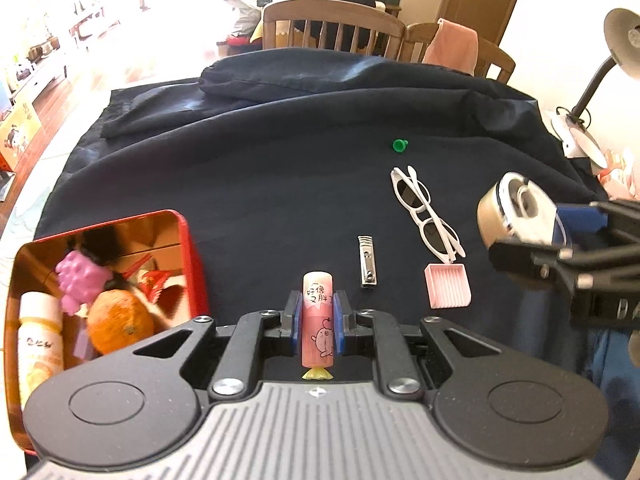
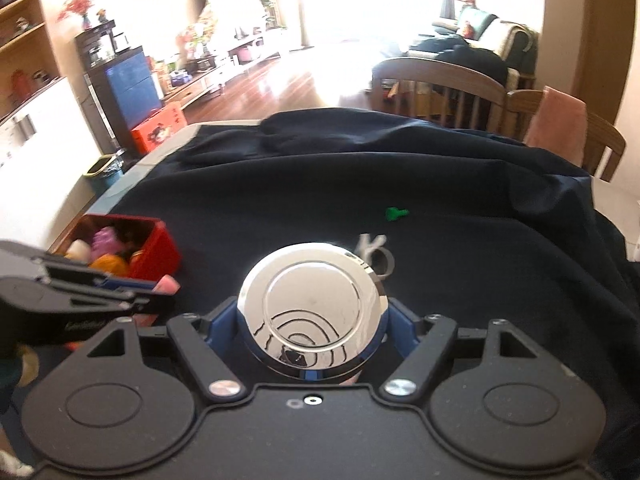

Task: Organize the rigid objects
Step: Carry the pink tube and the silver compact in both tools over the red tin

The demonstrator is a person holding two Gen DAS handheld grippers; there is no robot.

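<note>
My left gripper (image 1: 317,318) is shut on a pink cartoon-printed tube (image 1: 318,312), held upright above the dark cloth, right of the red tin (image 1: 192,248). The tin holds a purple toy (image 1: 80,280), an orange fruit (image 1: 118,320) and a white bottle (image 1: 40,340). My right gripper (image 2: 312,328) is shut on a round chrome button unit (image 2: 310,308); it also shows at the right of the left wrist view (image 1: 516,208). On the cloth lie white sunglasses (image 1: 426,216), nail clippers (image 1: 367,262), a pink ribbed scoop (image 1: 448,286) and a green pin (image 1: 399,145).
A dark blue cloth (image 1: 260,168) covers the table, bunched into folds at the far side. Wooden chairs (image 1: 332,28) stand behind it. A desk lamp (image 1: 620,48) stands at the right edge. The red tin (image 2: 156,248) shows left in the right wrist view.
</note>
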